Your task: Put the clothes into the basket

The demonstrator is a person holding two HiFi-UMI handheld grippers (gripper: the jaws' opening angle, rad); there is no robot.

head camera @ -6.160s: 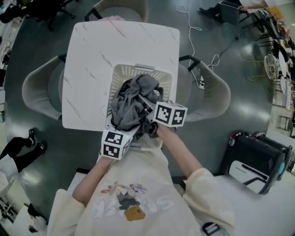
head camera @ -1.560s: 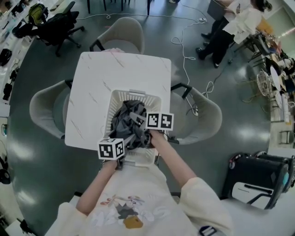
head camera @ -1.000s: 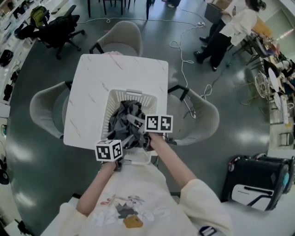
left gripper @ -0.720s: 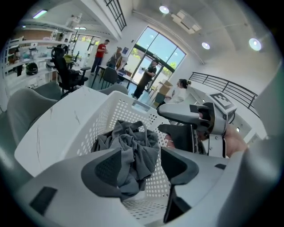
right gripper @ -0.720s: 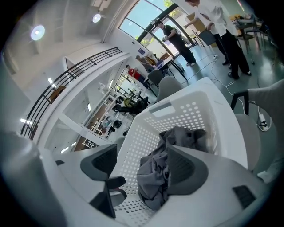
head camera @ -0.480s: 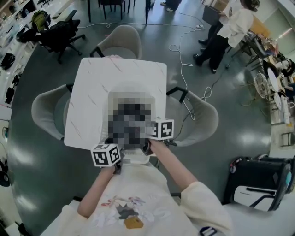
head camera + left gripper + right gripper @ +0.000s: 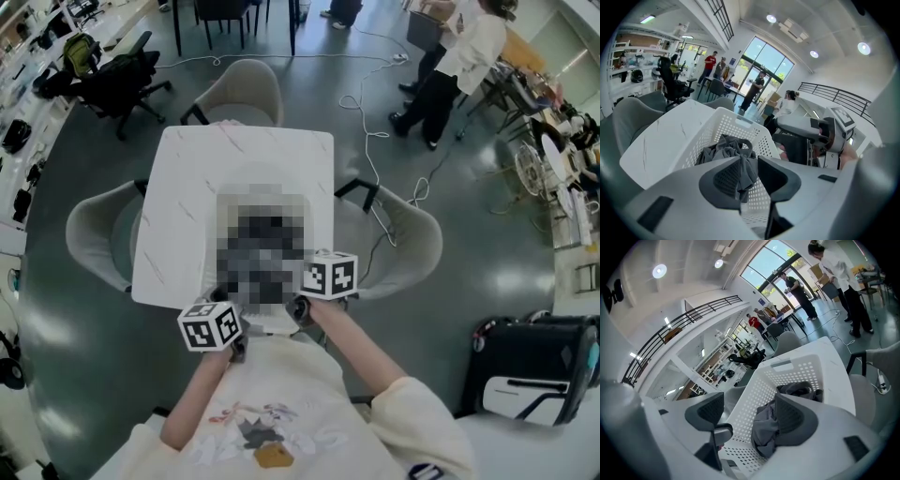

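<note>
The white perforated basket (image 7: 710, 129) (image 7: 806, 371) stands on the white table (image 7: 187, 187), with a pile of grey clothes (image 7: 723, 149) (image 7: 806, 391) inside. In the head view a mosaic patch covers it. One grey fold (image 7: 743, 171) (image 7: 764, 430) hangs over the near rim. My left gripper (image 7: 749, 172) is at the near left corner with its jaws closing; that fold shows in the gap beyond the tips, and I cannot tell whether the pads touch it. My right gripper (image 7: 750, 409) is open at the near rim with nothing between its pads.
Grey armchairs (image 7: 94, 234) (image 7: 403, 244) (image 7: 248, 89) stand round the table. People (image 7: 459, 56) stand at the far right, with cables (image 7: 375, 103) on the floor near them. A black case (image 7: 525, 366) lies at the right. My right gripper's body (image 7: 820, 136) shows in the left gripper view.
Both grippers have drawn back from inside the basket to its near rim. The left marker cube slid down and to the left. The clothes stay in the basket.
</note>
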